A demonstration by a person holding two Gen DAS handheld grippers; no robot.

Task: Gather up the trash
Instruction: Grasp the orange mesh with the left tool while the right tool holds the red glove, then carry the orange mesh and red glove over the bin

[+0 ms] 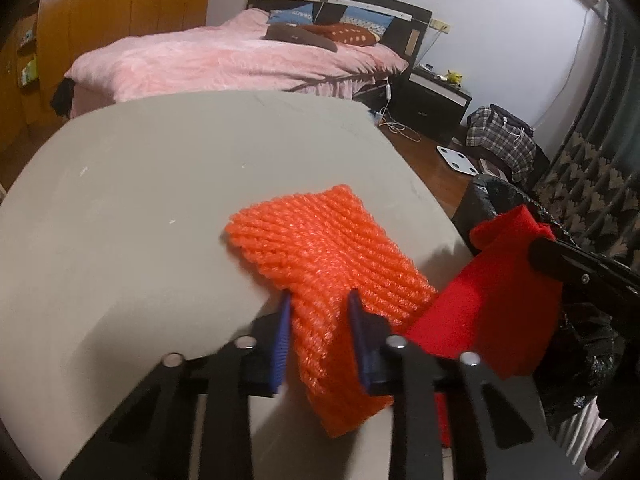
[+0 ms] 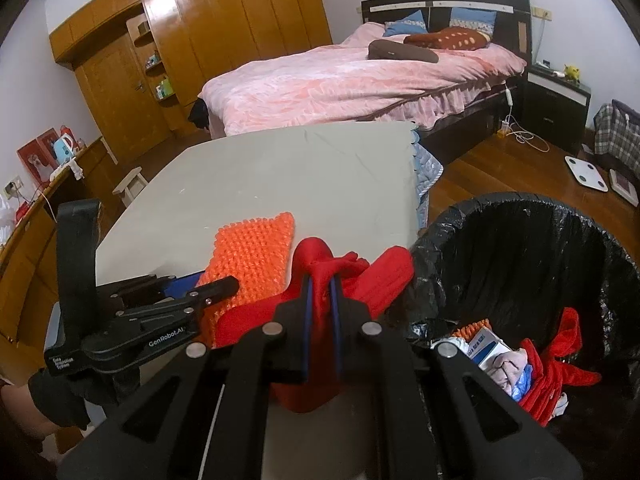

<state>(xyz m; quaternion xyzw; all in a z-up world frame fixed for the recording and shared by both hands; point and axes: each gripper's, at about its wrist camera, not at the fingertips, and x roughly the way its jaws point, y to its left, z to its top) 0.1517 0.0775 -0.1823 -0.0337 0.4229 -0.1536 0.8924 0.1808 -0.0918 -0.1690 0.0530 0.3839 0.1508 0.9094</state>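
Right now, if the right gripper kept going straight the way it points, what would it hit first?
Beyond the red cloth its fingers already pinch, probably the grey tabletop by its right edge; the black-lined trash bin sits right of that line. Depth is uncertain.

Left gripper (image 1: 318, 300): black angular frame, blue ribbed pads (image 1: 281, 344), round silver pins along its linkage bars. Seen from the right wrist camera, its side carries white "GenRobot.AI" lettering, small screws and an upright black handle. Right gripper (image 2: 321, 280): same black frame, silver pins, thin blue pads.
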